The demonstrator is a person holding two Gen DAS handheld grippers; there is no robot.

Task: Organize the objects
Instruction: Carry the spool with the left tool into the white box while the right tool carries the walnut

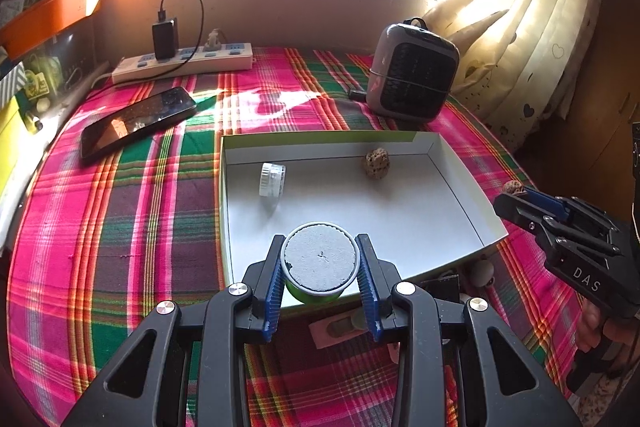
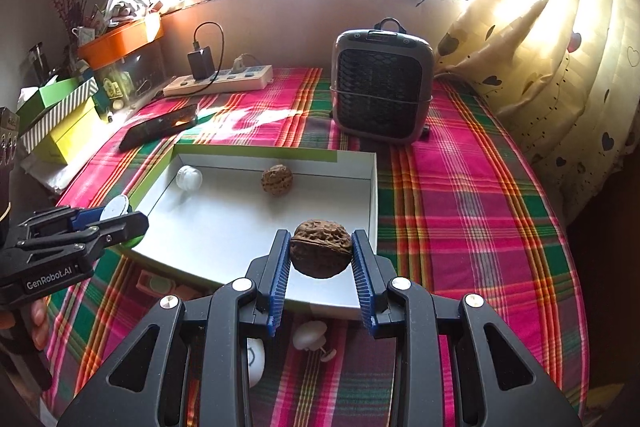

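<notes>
Clamped in the left gripper (image 1: pixel 320 277) a green jar (image 1: pixel 318 265), in the right gripper (image 2: pixel 320 257) a walnut (image 2: pixel 321 247), both over the white tray (image 2: pixel 374 187) already holding another walnut (image 2: pixel 277 178) and white cap (image 2: pixel 189 177); loose bits outside on desk.

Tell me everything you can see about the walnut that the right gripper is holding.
The walnut is brown, with a wrinkled, woody-looking shell and a seam running across it. It looks whole and unopened. It lies sideways between the blue ribbed pads of the right gripper, which press on its two ends. It hangs in the air above the near edge of the white box, touching nothing but the pads. A second walnut lies inside that box, further back.
</notes>
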